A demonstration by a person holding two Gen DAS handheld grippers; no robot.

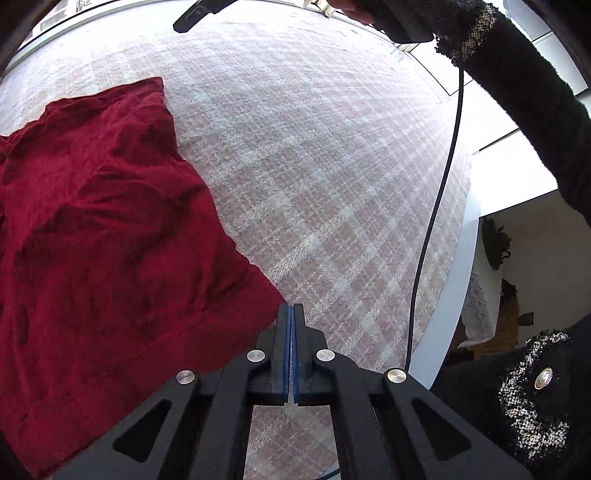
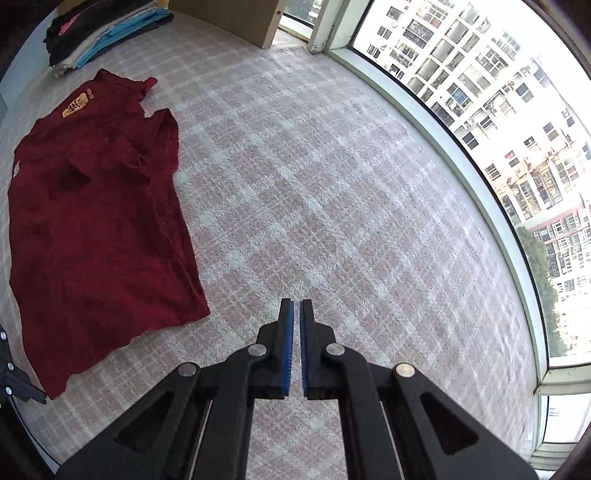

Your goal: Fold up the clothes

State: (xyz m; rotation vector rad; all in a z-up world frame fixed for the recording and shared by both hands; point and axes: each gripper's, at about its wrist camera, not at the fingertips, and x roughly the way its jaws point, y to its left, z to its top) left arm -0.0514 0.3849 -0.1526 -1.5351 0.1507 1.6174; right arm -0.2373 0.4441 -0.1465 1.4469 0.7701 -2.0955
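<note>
Red shirt [image 1: 110, 229] lies on checked cloth [image 1: 332, 166], L of left gripper [image 1: 292, 308], hem corner just beside tips, pads pressed together on nothing | R wrist view: shirt [image 2: 99, 229] well L of right gripper [image 2: 296, 302], long axis near-to-far, collar far, pads a slit apart, empty | left gripper nearer.

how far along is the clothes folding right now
Done: a stack of folded clothes sits at the far corner of the checked surface. In hand: nothing; the left gripper and right gripper have their jaws closed with no cloth between them. Left: the red shirt lies spread out, its right side apparently turned in but otherwise unfolded.
</note>
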